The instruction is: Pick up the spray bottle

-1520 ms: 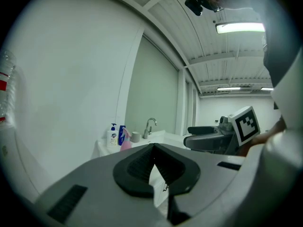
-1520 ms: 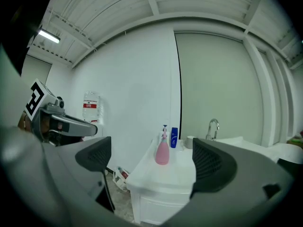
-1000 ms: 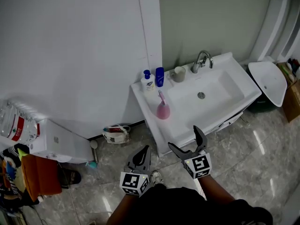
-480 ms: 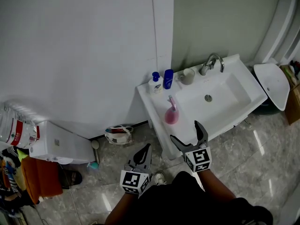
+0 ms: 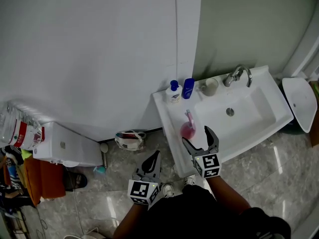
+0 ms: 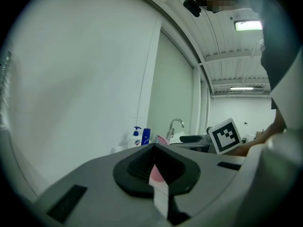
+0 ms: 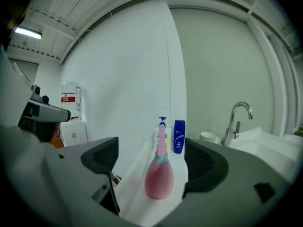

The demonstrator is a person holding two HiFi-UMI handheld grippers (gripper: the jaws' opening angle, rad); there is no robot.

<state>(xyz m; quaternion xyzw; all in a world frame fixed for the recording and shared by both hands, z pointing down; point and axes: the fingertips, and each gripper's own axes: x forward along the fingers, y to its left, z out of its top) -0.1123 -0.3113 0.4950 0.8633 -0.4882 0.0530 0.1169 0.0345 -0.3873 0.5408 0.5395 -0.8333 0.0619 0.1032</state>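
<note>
The spray bottle [image 5: 188, 129] is pink with a slim pink nozzle. It stands upright on the left rim of the white sink [image 5: 255, 119]. My right gripper [image 5: 198, 136] is just in front of it, and its jaws are closing. In the right gripper view the spray bottle [image 7: 159, 174] shows between the two dark pads [image 7: 101, 157], a little ahead of them and untouched. My left gripper [image 5: 154, 156] hangs lower left over the floor, beside the sink's corner, with its jaws together and nothing in them. In the left gripper view only a thin slit shows between the left gripper [image 6: 154, 148] pads.
A white pump bottle [image 5: 173, 92], a blue bottle [image 5: 188, 88], a cup [image 5: 209, 86] and the faucet [image 5: 238, 75] line the sink's back edge against the wall. A small basket [image 5: 130, 139], a white box [image 5: 65, 146] and packed water bottles [image 5: 17, 128] sit on the floor to the left.
Both grippers have moved forward toward the sink. The right gripper has come close to the pink spray bottle and its jaws stand a little narrower.
</note>
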